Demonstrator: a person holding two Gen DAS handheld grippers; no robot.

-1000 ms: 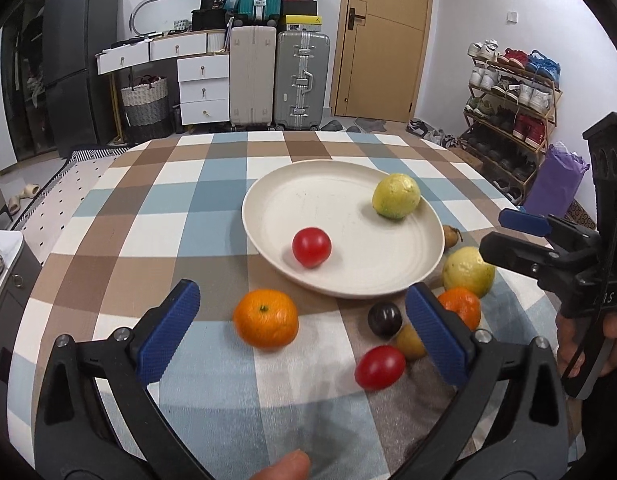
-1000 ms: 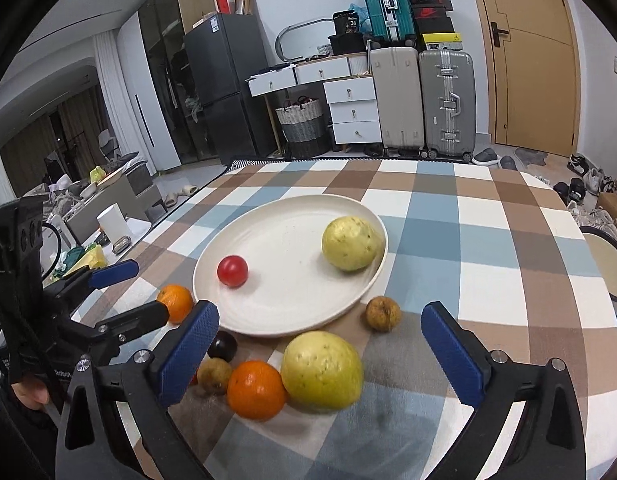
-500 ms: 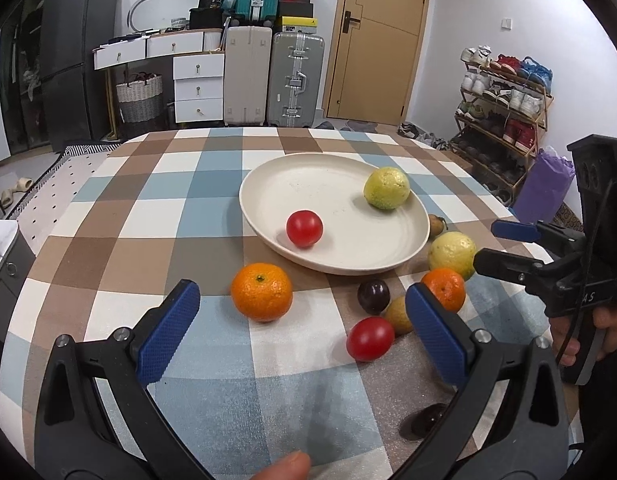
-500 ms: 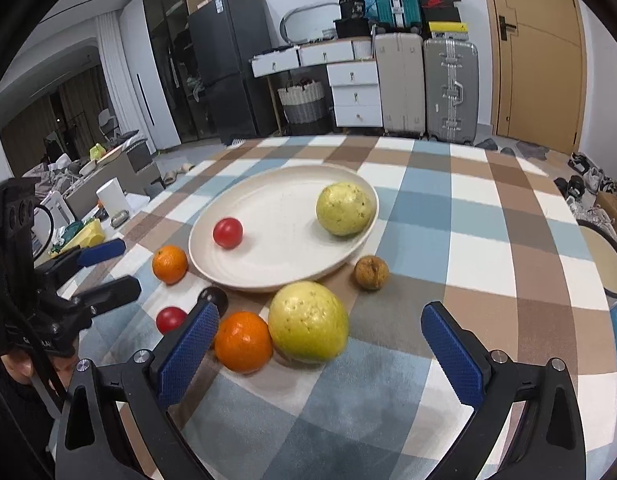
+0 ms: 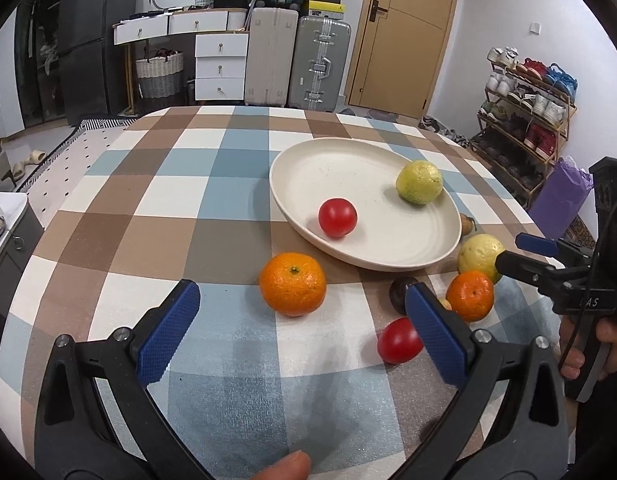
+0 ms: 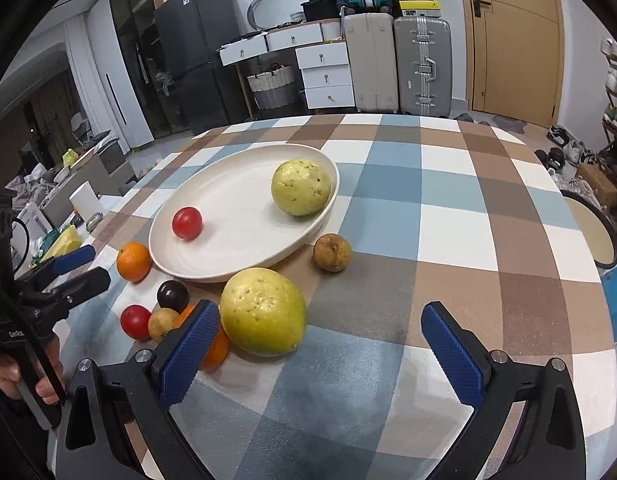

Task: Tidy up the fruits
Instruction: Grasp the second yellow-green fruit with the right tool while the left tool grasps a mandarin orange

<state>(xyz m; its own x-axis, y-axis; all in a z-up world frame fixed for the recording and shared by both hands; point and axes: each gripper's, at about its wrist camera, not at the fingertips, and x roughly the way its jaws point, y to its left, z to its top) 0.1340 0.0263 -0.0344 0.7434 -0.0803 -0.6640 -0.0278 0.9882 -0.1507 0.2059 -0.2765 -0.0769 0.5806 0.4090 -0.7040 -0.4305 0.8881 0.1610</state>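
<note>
Between the left gripper fingers, just beyond their tips, sits one orange on the checked desk. Fingers spread wide apart, holding nothing.

Count, both views:
- Plate: 1, cream, ahead of the left fingers and slightly to their right.
- Red tomatoes: 2. One on the plate; one on the desk, touching the inner face of the left gripper's right finger in view.
- Oranges: 2. Second orange lies past that same finger.
- Yellow-green round fruits: 2. One on the plate near its far rim; a larger one on the desk, just ahead of the right gripper's left finger.
- Dark plum-like fruit: 1, by the plate's near rim.
- Small brown fruits: 2. One beside the plate, ahead of the gap between the right fingers; one in the cluster by the desk tomato.

Right gripper: fingers wide apart, empty. Its left finger covers part of the second orange.

Change against the frame a second ago: left view has swung left, so the plate now lies right of centre and the first orange sits lower between the fingers. Right view has pulled nearer the large yellow-green fruit. No fruit has changed place; both pairs of fingers are as wide as before.
</note>
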